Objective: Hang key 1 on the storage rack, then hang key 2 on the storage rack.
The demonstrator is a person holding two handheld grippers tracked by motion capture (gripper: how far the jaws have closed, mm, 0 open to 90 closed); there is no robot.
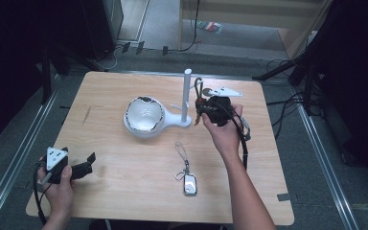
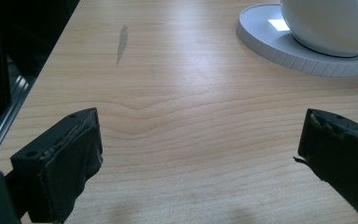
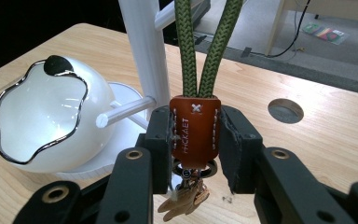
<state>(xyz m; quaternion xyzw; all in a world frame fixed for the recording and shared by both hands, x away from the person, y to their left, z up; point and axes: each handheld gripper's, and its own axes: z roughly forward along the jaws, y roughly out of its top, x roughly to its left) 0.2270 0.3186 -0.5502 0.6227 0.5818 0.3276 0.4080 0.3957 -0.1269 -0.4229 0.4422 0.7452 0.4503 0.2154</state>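
From above, my right gripper [image 1: 210, 109] holds a keyring [image 1: 200, 101] beside the white stand [image 1: 187, 96]; I judge I'm hanging it, so next its loop must lift over a peg.

My left gripper [image 2: 200, 154] rests with jaws spread over bare table [image 2: 177, 116].

The right gripper's jaws pinch the brown leather tab [image 3: 195, 135]; the green cord loop [image 3: 207, 46] rises beside the peg [image 3: 126, 111].

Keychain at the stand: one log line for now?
right tongs: shut on keychain | green loop: beside stand | left tongs: open, idle
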